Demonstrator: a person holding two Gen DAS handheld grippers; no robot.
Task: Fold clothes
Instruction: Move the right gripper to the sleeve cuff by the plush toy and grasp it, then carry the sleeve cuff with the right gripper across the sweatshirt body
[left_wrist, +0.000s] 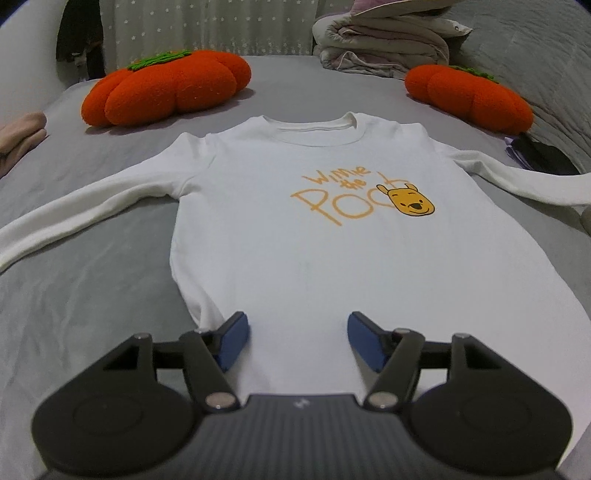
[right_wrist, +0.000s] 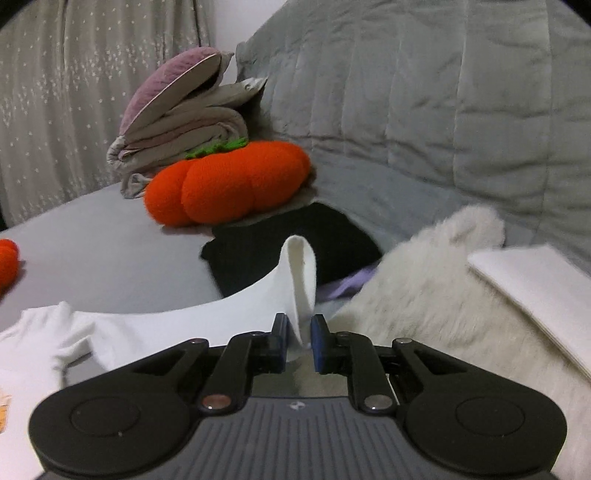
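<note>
Left gripper (left_wrist: 297, 341) hangs open over the shirt's (left_wrist: 295, 236) hem, nothing between its blue pads, likely lining up a pinch. That shirt lies flat and face-up on the grey bed (left_wrist: 92, 295), sleeves spread, two pumpkin cushions beyond. Over to the right view: right gripper (right_wrist: 299, 341) is clamped on the sleeve (right_wrist: 301, 273), cuff standing up off the bed, probably so it can swing across the chest.

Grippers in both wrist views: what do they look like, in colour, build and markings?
The left gripper and right gripper look alike: a ribbed dark grey body bearing a small pale logo, matte black linkage arms with silver pivot pins, round black side housings and blue finger pads. No cables or sleeves show.
</note>
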